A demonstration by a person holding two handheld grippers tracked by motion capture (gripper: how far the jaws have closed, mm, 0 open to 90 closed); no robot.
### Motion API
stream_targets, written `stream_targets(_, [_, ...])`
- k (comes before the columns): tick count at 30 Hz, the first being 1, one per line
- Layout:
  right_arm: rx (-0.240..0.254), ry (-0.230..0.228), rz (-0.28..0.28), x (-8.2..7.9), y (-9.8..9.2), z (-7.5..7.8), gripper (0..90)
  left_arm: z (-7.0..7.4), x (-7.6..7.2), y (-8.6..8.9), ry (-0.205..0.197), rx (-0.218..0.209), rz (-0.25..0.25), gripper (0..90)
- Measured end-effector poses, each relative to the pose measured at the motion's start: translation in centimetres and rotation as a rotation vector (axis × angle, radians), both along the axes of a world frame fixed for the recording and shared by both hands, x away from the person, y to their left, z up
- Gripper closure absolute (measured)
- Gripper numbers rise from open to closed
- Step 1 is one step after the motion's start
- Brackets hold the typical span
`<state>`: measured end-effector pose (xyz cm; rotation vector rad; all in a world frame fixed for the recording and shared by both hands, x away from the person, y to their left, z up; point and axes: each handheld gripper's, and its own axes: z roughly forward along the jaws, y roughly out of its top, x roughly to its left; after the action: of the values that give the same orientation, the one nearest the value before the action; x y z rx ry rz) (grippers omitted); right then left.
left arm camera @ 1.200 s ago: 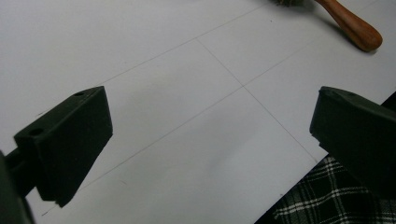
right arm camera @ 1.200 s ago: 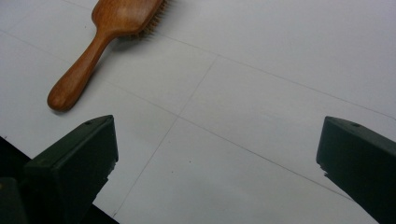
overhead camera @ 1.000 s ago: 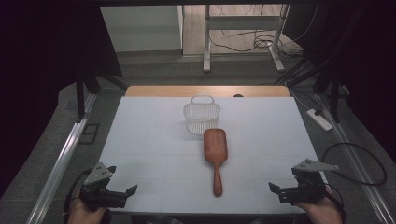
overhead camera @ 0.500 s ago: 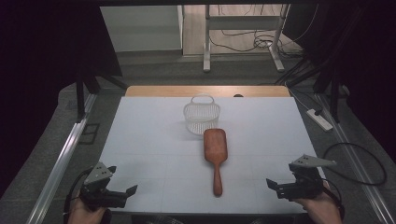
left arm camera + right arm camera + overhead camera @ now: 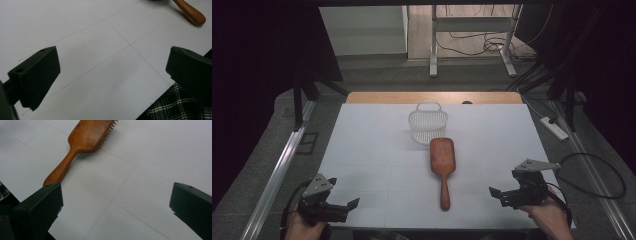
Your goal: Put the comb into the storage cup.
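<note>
A wooden paddle hairbrush (image 5: pixel 442 162) lay in the lower middle of the high view, on the white table (image 5: pixel 372 145), its broad head toward the top of the frame and its slim handle pointing down toward the near edge. Just above the head, close to it, stood a small white wire basket (image 5: pixel 427 125) with a loop handle at its far rim; whether the two touched could not be told.

The right gripper (image 5: pixel 507 195) sat at the lower right of that view, held in a hand (image 5: pixel 548 212), over the table's near corner and well apart from the brush handle. Its jaws were spread wide with nothing between them. In the right gripper view the brush ran from the upper middle down toward the left jaw, bristles facing the table, the handle's rounded end just above that jaw's tip.

The left gripper (image 5: pixel 343 207) sat at the lower left of the high view, also spread wide and empty, over bare table. In the left gripper view the handle's end showed at the upper right corner, and plaid cloth (image 5: pixel 172 107) lay past the table's edge at the lower right.
</note>
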<state>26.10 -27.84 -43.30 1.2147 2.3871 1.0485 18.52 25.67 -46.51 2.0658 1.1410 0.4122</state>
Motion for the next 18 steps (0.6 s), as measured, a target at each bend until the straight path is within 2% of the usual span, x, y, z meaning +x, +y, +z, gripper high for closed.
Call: stream_targets(18, [0.002, 0.023, 0.078, 1.4, 2.5, -0.1, 0.0, 0.0, 0.0, 0.0, -0.001, 0.0, -0.004, 0.0])
